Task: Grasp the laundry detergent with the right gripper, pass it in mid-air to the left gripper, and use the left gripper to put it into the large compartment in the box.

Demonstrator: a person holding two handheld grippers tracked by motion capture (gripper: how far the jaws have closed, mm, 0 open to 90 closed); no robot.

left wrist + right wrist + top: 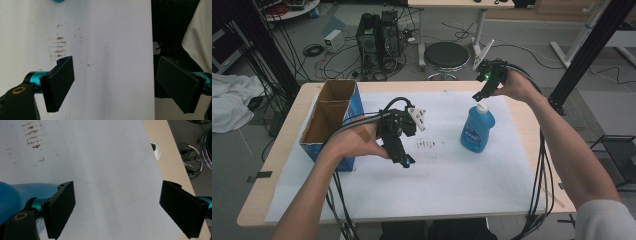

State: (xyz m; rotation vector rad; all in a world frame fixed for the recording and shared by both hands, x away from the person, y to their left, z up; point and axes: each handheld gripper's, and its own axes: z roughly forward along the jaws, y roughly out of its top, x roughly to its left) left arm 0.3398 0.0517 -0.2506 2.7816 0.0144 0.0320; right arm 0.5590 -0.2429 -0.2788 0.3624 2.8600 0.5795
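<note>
A blue bottle (477, 129) with a white cap stands upright on the white paper sheet (437, 175), right of the middle. My right gripper (479, 95) hangs just above and behind the cap, apart from it. In the right gripper view its jaws (117, 195) stand wide open with nothing between them, and the blue bottle (17, 195) lies low at the left, outside them. My left gripper (404, 161) hovers over the paper left of the bottle, tips toward the table's near edge. Its jaws (115, 75) are open and empty, and the bottle's edge (58, 0) is at the top.
A blue cardboard box (332, 120), open at the top, stands at the table's left side. Brown smudges (427, 144) mark the paper between the grippers. A cable hole (155, 147) sits in the bare wood at the far edge. Beyond the table are a stool (446, 55) and a computer tower (377, 37).
</note>
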